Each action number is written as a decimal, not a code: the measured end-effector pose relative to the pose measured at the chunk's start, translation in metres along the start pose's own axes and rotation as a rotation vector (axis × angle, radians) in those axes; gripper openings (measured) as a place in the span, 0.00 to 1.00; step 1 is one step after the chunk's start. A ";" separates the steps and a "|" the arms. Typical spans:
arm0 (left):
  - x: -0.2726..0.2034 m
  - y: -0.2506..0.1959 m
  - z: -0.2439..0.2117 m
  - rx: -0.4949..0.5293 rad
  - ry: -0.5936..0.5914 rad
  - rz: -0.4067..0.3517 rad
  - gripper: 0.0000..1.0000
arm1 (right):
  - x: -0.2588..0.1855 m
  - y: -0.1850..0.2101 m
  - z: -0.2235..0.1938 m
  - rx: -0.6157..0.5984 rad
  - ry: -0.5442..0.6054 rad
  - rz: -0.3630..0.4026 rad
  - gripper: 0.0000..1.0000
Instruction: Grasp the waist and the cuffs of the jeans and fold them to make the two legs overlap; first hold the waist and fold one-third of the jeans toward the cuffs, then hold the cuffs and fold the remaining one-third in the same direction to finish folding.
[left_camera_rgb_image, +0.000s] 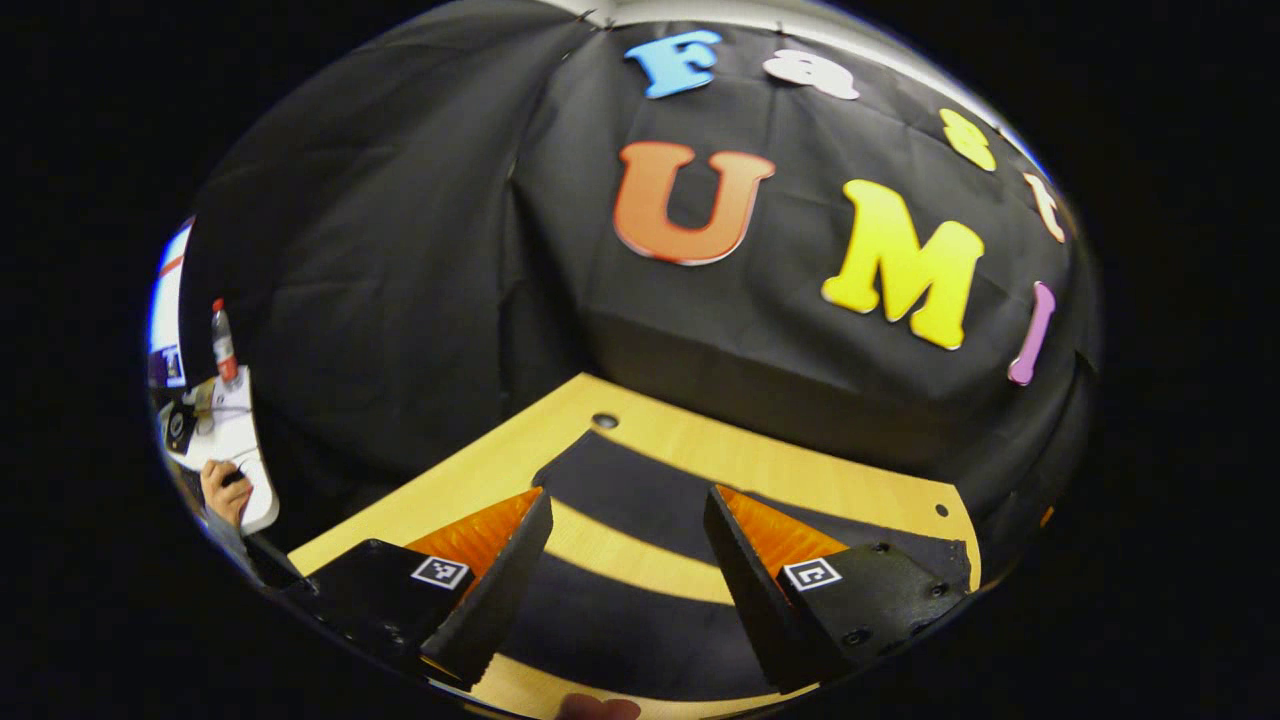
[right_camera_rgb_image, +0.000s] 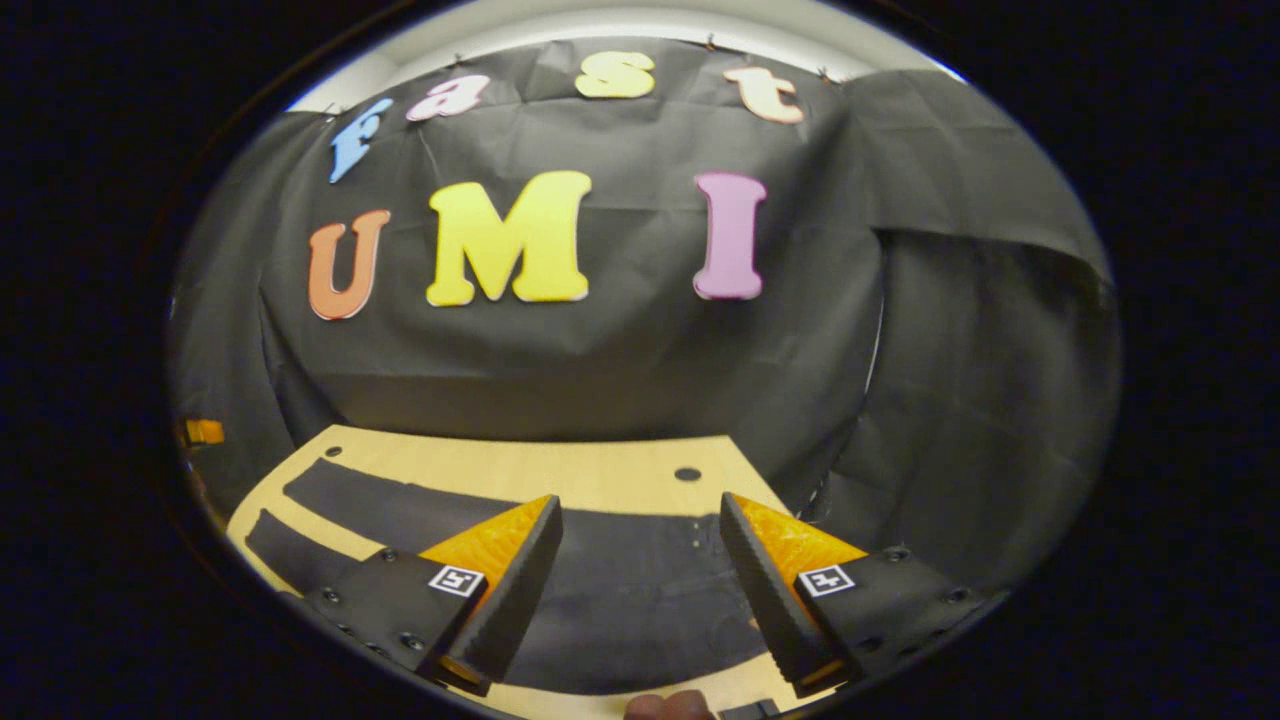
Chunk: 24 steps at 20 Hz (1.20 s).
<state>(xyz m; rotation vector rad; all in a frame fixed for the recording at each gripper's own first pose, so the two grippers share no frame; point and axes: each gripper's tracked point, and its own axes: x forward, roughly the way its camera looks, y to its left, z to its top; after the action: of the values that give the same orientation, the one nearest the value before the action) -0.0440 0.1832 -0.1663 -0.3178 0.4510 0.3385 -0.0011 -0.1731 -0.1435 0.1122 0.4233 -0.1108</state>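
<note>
Jeans (right_camera_rgb_image: 620, 590), dark, lie flat on a pale wooden table (right_camera_rgb_image: 560, 470). In the right gripper view the waist end lies between the fingers near the table's near edge, and the two legs (right_camera_rgb_image: 350, 500) run off toward the table's left side, parted by a strip of bare wood. In the left gripper view the same two legs (left_camera_rgb_image: 640, 490) cross the tabletop (left_camera_rgb_image: 780, 460) as dark bands with wood showing between them.

Both tools hover above the cloth with nothing between their fingers: the left gripper (left_camera_rgb_image: 625, 560) stands spread wide over the legs, and the right gripper (right_camera_rgb_image: 640, 575) stands spread wide over the waist.

Wood grain is light and plain, with a round hole (right_camera_rgb_image: 688, 473) near the far edge and a smaller hole (left_camera_rgb_image: 941, 510) toward a far corner. Creased black cloth (right_camera_rgb_image: 950, 350) walls the booth behind and beside the table. Past the table's left edge, a white desk (left_camera_rgb_image: 235, 440) carries a bottle (left_camera_rgb_image: 222, 345), and a person's hand (left_camera_rgb_image: 225, 490) rests there.
</note>
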 end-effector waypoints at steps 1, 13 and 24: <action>0.002 0.015 -0.016 -0.039 0.051 0.016 0.99 | 0.002 -0.014 -0.017 0.027 0.050 -0.018 0.97; 0.013 0.081 -0.136 -0.749 0.446 0.130 0.99 | 0.013 -0.064 -0.167 0.565 0.507 -0.112 0.98; 0.040 0.093 -0.142 -0.813 0.479 0.211 0.98 | 0.012 -0.080 -0.188 0.657 0.587 -0.160 0.98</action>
<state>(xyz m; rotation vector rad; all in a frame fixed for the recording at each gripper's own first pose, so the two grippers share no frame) -0.0985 0.2233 -0.3271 -1.1640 0.8106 0.6528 -0.0767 -0.2286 -0.3251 0.7713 0.9716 -0.3778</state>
